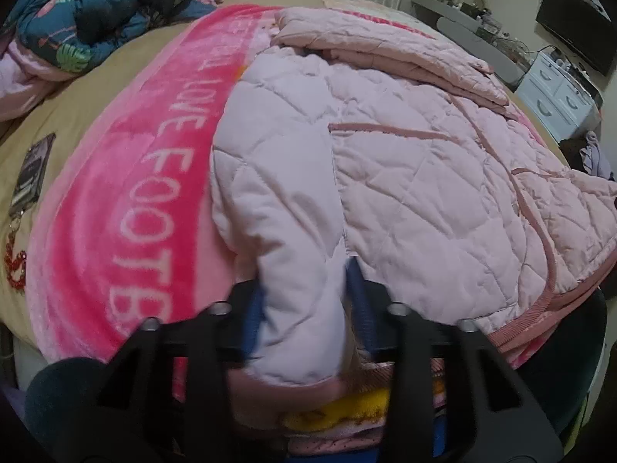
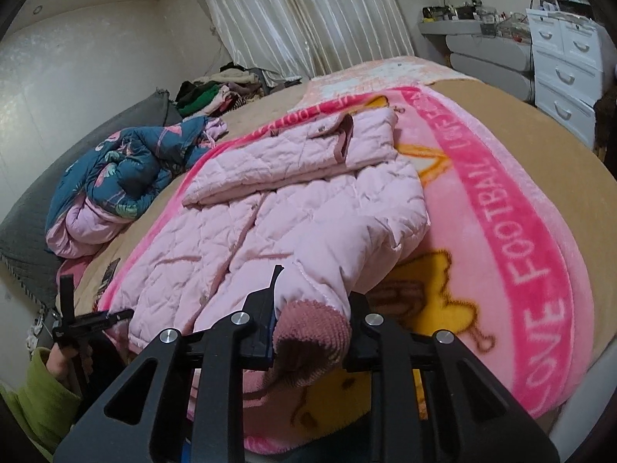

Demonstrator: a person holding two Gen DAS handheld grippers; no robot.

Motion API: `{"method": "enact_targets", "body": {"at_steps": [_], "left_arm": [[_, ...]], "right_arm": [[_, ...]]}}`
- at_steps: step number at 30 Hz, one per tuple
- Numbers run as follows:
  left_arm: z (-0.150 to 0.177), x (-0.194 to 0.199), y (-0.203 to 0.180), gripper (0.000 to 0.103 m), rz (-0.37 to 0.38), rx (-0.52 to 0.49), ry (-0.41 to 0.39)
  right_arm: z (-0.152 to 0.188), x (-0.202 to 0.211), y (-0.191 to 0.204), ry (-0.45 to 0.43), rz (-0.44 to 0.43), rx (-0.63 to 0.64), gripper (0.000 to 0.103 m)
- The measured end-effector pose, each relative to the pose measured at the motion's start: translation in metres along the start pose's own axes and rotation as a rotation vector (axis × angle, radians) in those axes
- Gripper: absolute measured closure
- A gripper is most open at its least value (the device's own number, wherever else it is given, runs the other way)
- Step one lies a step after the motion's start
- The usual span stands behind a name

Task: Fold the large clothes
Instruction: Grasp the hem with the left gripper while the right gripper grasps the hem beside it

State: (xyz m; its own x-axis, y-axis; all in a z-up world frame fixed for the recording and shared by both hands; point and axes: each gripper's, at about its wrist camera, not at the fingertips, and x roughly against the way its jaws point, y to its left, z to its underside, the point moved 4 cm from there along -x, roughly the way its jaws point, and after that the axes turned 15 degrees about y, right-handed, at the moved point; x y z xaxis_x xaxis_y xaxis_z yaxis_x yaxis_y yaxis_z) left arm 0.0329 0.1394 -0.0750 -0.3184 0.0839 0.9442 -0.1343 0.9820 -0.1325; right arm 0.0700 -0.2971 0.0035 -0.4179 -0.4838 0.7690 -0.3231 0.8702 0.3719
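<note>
Left wrist view: the left claw (image 1: 304, 301) is clamped on a sleeve (image 1: 285, 254) of the pink jacket (image 1: 424, 177), the padded fabric bunched between its blue-lined fingers (image 1: 360, 301). The jacket lies spread on a pink blanket (image 1: 127, 193) lettered in white, which covers the bed (image 1: 69, 115). A folded part of the jacket lies across its far end. A blue quilt (image 1: 100, 7) is heaped at the far left of the bed, well apart from the jacket.

Right wrist view: the right claw (image 2: 312, 332) grips the jacket's other sleeve by its knitted cuff (image 2: 312, 332), the cuff squeezed between the fingers (image 2: 262, 324). The jacket (image 2: 270, 208) stretches away over the blanket (image 2: 501, 208). At lower left, a hand (image 2: 63, 359) in a green sleeve (image 2: 42, 401) holds the left claw's frame at the jacket's edge. White drawers (image 2: 567, 61) stand beyond the bed.
</note>
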Motion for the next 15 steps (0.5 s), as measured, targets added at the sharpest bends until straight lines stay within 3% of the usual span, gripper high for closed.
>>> {"method": "enact_targets", "body": {"at_steps": [2, 7, 9, 11, 15], "left_arm": [[-0.001, 0.003, -0.001, 0.085, 0.016, -0.008, -0.013], [-0.002, 0.013, -0.003, 0.089, 0.038, -0.022, -0.051], [-0.003, 0.018, -0.003, 0.09, 0.05, -0.019, -0.065], [-0.004, 0.023, -0.004, 0.091, 0.057, -0.022, -0.081], [-0.002, 0.029, -0.006, 0.091, 0.048, -0.04, -0.087]], "right_arm": [[0.006, -0.003, -0.003, 0.021, 0.006, -0.001, 0.08], [0.024, -0.012, -0.012, 0.083, -0.003, -0.028, 0.073], [0.032, -0.017, -0.015, 0.119, -0.004, -0.039, 0.068], [0.043, -0.026, -0.015, 0.178, -0.001, -0.031, 0.055], [0.06, -0.039, -0.011, 0.252, 0.024, -0.009, 0.046]]}}
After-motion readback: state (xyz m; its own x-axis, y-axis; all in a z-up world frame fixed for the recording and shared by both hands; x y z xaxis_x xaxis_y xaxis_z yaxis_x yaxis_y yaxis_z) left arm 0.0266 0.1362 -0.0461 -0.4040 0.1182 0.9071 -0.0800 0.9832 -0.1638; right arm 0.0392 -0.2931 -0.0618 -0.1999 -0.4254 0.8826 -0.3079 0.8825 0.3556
